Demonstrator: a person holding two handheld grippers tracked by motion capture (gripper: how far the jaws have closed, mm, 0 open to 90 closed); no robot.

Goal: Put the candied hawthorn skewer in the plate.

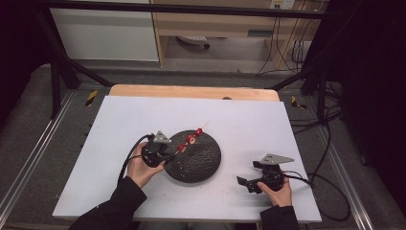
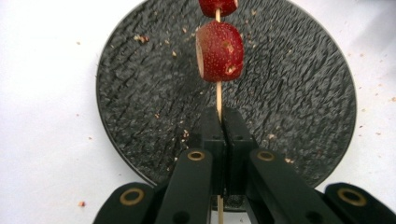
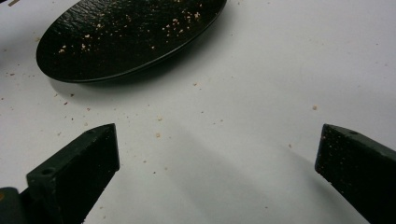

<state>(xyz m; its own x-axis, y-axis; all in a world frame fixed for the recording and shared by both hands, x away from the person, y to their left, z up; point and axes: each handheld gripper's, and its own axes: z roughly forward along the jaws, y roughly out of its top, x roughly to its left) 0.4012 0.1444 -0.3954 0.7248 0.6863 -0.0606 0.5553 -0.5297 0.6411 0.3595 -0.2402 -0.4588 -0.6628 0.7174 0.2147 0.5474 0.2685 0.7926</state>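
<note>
Left gripper [image 2: 219,122] clamps a skewer [image 2: 218,95] — fruit [image 2: 220,51] just ahead, plate [image 2: 140,93] beneath — while right gripper [image 3: 217,154] gapes wide, empty, over the bench [image 3: 280,70].

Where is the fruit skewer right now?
In the high view the fruit skewer sits left of centre, clamped at its near end in the left tongs and slanting up over the black plate.

A lab recording bay: a white table [image 1: 143,191] inside a black metal frame [image 1: 62,67], loose cables [image 1: 330,143] trailing over grey carpet [image 1: 210,76].
</note>
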